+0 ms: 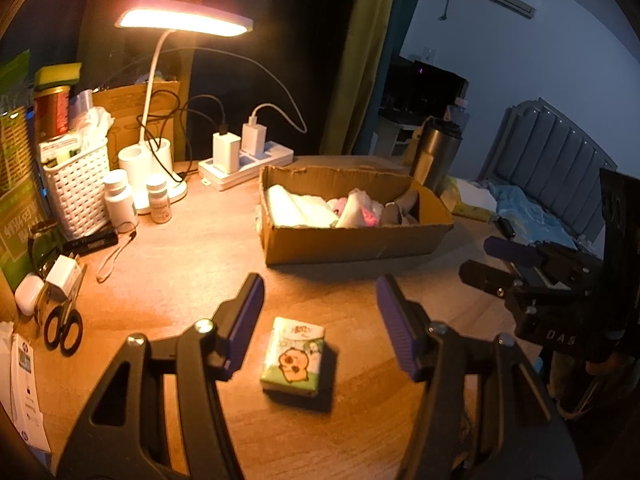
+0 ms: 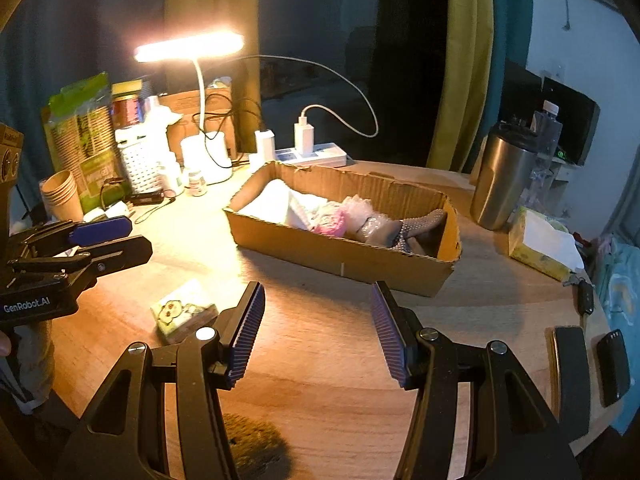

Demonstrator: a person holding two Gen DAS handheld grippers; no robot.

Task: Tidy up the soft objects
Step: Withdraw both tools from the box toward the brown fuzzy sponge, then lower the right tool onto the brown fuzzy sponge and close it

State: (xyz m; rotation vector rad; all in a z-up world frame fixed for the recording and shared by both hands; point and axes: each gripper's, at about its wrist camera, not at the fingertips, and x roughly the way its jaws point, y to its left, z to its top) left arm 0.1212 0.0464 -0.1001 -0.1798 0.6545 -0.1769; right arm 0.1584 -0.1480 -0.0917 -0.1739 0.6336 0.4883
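A small green tissue pack with a cartoon animal lies on the wooden table, between and just below the open fingers of my left gripper. It also shows in the right wrist view, left of my right gripper, which is open and empty above bare table. An open cardboard box behind the pack holds white, pink and grey soft items. The right gripper shows at the right edge of the left wrist view. The left gripper shows at the left edge of the right wrist view.
A lit desk lamp, power strip, white basket, pill bottles and scissors crowd the left. A steel tumbler, yellow tissue box and dark phone-like items sit right. A brown fuzzy thing lies near.
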